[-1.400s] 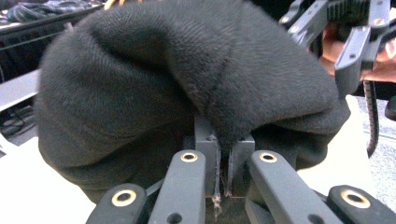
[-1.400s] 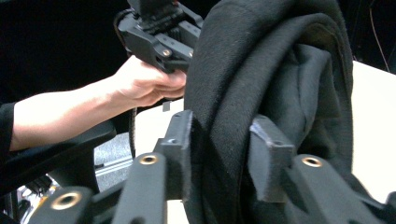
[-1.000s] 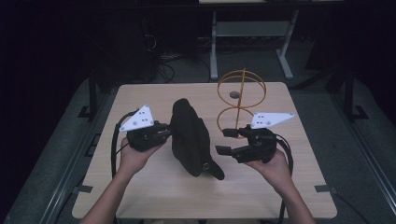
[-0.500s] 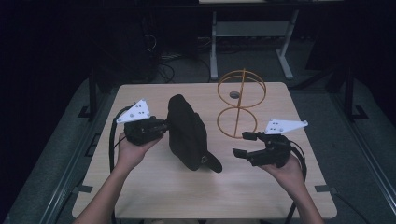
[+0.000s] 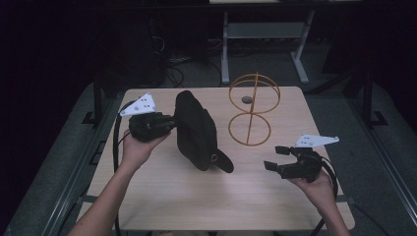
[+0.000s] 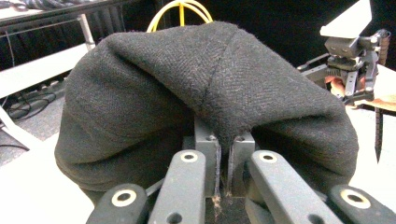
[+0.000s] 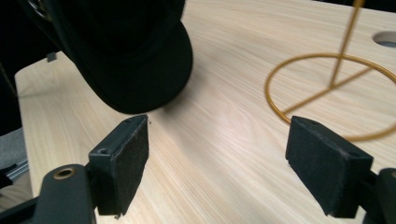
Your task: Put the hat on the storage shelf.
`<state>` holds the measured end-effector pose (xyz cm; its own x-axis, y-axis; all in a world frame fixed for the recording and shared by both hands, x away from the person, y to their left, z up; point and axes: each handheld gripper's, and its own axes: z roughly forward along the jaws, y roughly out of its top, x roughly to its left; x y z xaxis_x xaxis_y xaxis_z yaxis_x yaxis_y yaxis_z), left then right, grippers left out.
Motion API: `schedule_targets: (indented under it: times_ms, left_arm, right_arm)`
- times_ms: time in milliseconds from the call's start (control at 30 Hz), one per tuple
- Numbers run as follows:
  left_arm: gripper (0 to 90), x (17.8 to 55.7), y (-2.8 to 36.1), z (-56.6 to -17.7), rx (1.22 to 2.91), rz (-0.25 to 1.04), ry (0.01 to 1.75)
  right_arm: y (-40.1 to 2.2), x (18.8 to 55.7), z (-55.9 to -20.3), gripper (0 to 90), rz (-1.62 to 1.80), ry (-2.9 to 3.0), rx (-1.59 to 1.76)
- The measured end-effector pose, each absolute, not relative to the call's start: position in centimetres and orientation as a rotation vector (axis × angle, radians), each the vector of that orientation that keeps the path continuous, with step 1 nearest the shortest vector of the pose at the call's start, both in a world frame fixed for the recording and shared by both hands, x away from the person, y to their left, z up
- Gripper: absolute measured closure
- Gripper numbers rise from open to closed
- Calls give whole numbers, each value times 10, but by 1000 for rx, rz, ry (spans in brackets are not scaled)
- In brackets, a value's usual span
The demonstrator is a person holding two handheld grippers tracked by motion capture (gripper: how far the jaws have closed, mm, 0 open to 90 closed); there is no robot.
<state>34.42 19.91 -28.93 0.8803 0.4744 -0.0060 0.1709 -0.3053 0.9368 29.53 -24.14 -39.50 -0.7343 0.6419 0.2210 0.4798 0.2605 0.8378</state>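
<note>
No legible text or labels.

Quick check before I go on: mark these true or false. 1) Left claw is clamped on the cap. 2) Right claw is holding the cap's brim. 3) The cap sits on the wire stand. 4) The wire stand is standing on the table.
1) True: the left claw is shut on the black cap's fabric.
2) False: the right claw is open and empty, apart from the brim.
3) False: the cap is off the gold wire stand, beside it.
4) True: it stands upright on the wooden table.
</note>
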Motion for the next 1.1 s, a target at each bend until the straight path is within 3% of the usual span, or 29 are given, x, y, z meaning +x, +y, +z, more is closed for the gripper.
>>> schedule_targets:
  times_ms: [700, 1100]
  left_arm:
    - [867, 367, 191, -262, 1863, 319, 486]
    - [867, 393, 168, -242, 1884, 313, 452]
  right_arm:
    - [-266, 293, -416, 211, 1384, 2346, 1131]
    - [-277, 295, -417, 202, 1375, 2314, 1161]
